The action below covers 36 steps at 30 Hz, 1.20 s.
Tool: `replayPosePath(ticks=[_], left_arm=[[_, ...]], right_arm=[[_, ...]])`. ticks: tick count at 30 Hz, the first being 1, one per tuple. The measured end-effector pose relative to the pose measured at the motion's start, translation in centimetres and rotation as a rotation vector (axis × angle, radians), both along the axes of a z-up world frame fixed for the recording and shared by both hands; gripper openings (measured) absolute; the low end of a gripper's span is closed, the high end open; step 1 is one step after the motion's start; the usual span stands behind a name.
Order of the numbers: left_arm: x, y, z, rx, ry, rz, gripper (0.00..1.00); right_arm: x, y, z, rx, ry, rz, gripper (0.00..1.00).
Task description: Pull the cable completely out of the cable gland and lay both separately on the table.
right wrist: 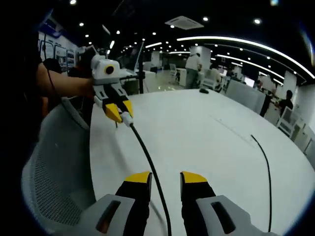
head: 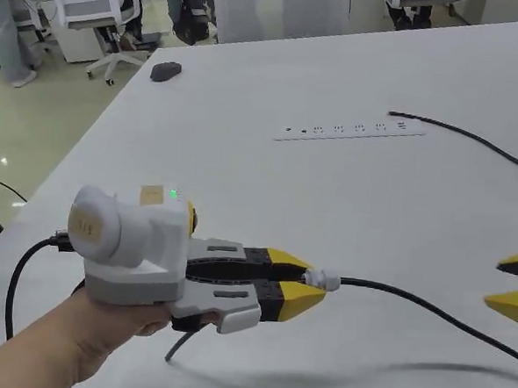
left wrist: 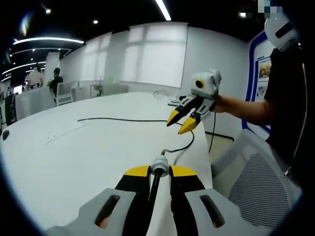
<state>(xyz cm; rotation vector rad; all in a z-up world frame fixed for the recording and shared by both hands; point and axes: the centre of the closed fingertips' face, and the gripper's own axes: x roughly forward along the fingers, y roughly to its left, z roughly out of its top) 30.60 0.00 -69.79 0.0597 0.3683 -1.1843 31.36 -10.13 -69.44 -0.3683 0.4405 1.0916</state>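
Observation:
My left gripper (head: pixel 311 283) is held in a hand at the lower left, its yellow-tipped jaws shut on a small white cable gland (head: pixel 322 278). A black cable (head: pixel 428 312) runs out of the gland to the right, and its short tail (head: pixel 178 345) hangs below the gripper body. In the left gripper view the gland (left wrist: pixel 160 164) sits between the tips of the left gripper (left wrist: pixel 160 171), with the cable (left wrist: pixel 183 146) curving away. My right gripper (head: pixel 500 281) is open at the right edge. In its own view the right gripper (right wrist: pixel 165 177) has the cable (right wrist: pixel 147 162) passing between its jaws.
A white power strip (head: pixel 351 129) lies mid-table with its black cord (head: pixel 473 141) trailing right. A dark mouse (head: pixel 165 70) sits near the far left table edge. Office chairs (head: pixel 103 9) stand beyond. A grey mesh chair (right wrist: pixel 54 177) is beside the table (head: pixel 242 184).

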Motion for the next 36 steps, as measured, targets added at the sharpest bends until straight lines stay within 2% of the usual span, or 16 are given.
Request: replayPosePath(ticks=[1, 4, 6, 8, 11, 12, 13, 14, 17, 21, 23, 25, 27, 31, 33, 36], left_arm=[[0.0, -0.1, 0.1, -0.002, -0.001, -0.002, 0.14], [-0.1, -0.5, 0.4, -0.006, -0.007, -0.012, 0.14], [-0.4, -0.7, 0.5, -0.005, -0.013, -0.023, 0.14], [-0.6, -0.8, 0.5, -0.001, -0.015, -0.033, 0.14], [-0.7, -0.9, 0.5, -0.001, -0.018, -0.040, 0.14], [-0.8, -0.9, 0.6, -0.002, -0.021, -0.041, 0.14], [-0.8, -0.9, 0.6, -0.004, -0.023, -0.042, 0.14], [-0.8, -1.0, 0.6, -0.004, -0.023, -0.043, 0.14], [-0.8, -0.9, 0.6, -0.005, -0.025, -0.046, 0.14], [-1.0, -1.1, 0.7, -0.005, -0.037, -0.049, 0.14], [-0.9, -1.0, 0.9, -0.006, -0.039, -0.041, 0.14], [-0.8, -0.6, 1.2, -0.012, -0.048, -0.035, 0.14], [-0.3, 0.1, 1.5, -0.014, -0.057, -0.012, 0.14], [0.0, 1.4, 1.8, -0.008, -0.068, 0.018, 0.14], [0.1, 1.8, 1.8, -0.011, -0.063, 0.032, 0.14], [0.1, 2.1, 1.8, -0.015, -0.064, 0.042, 0.14]], right_arm=[[-0.6, 1.3, 0.1, -0.004, 0.009, 0.047, 0.18], [-1.6, 5.1, -0.8, -0.087, -0.030, 0.174, 0.17], [-1.5, 6.6, -1.2, -0.112, -0.058, 0.208, 0.16], [-1.6, 7.5, -1.3, -0.116, -0.057, 0.239, 0.16], [-1.7, 8.4, -1.4, -0.128, -0.088, 0.288, 0.14], [-1.4, 8.5, -1.3, -0.152, -0.136, 0.309, 0.10], [-1.4, 8.5, -1.3, -0.166, -0.158, 0.325, 0.04], [-1.5, 8.4, -1.4, -0.177, -0.157, 0.332, 0.00], [-1.7, 8.3, -1.4, -0.162, -0.133, 0.320, 0.00], [-1.6, 7.3, -1.5, -0.159, -0.112, 0.293, 0.00], [-1.1, 6.0, -1.8, -0.180, -0.106, 0.248, 0.00], [-0.8, 4.8, -1.8, -0.173, -0.095, 0.209, 0.00], [0.2, 2.8, -2.0, -0.186, -0.089, 0.122, 0.00], [0.9, -1.0, -2.9, -0.210, -0.063, 0.040, 0.00], [1.1, -2.6, -3.4, -0.229, -0.056, 0.002, 0.00], [1.1, -3.6, -4.0, -0.227, -0.049, -0.010, 0.00]])
